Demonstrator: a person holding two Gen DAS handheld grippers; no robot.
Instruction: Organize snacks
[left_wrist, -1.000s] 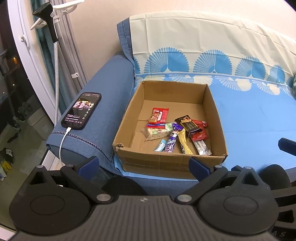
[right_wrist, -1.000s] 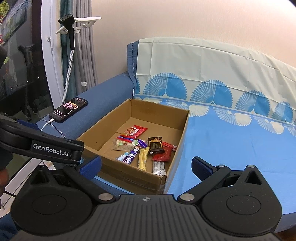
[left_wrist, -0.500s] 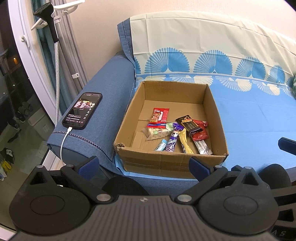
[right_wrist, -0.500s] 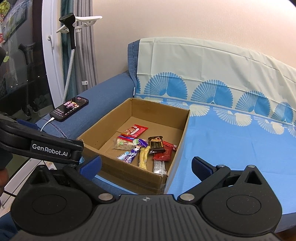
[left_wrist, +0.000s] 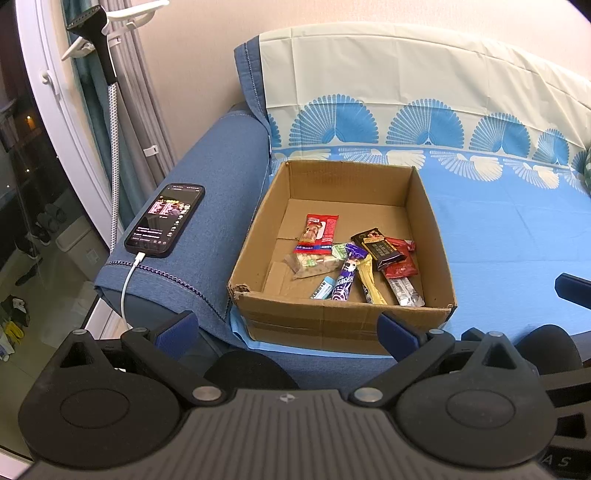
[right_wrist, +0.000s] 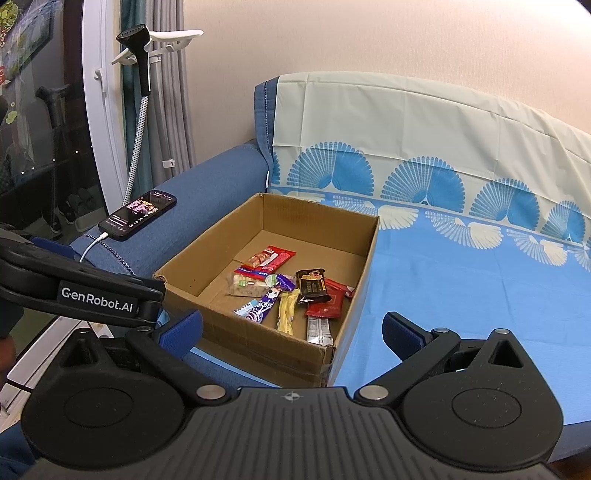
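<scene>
An open cardboard box (left_wrist: 332, 325) sits on a blue sofa seat, also in the right wrist view (right_wrist: 258, 339). Inside lie several wrapped snacks: a red bar (left_wrist: 317, 230), a dark chocolate bar (left_wrist: 376, 247), a purple bar (left_wrist: 347, 273), a yellow bar (left_wrist: 371, 280), a red packet (left_wrist: 400, 264). The same snacks show in the right wrist view (right_wrist: 291, 291). My left gripper (left_wrist: 288, 328) is open and empty, in front of the box's near wall. My right gripper (right_wrist: 291, 325) is open and empty, near the box's front right corner.
A phone (left_wrist: 166, 219) on a charging cable lies on the sofa's left armrest (left_wrist: 221, 158). A patterned blue cover (left_wrist: 517, 229) spreads over the seat right of the box. A garment steamer (left_wrist: 107, 66), curtains and a glass door stand at left.
Both grippers have drifted slightly; the view barely shifts. Nothing was taken hold of or let go.
</scene>
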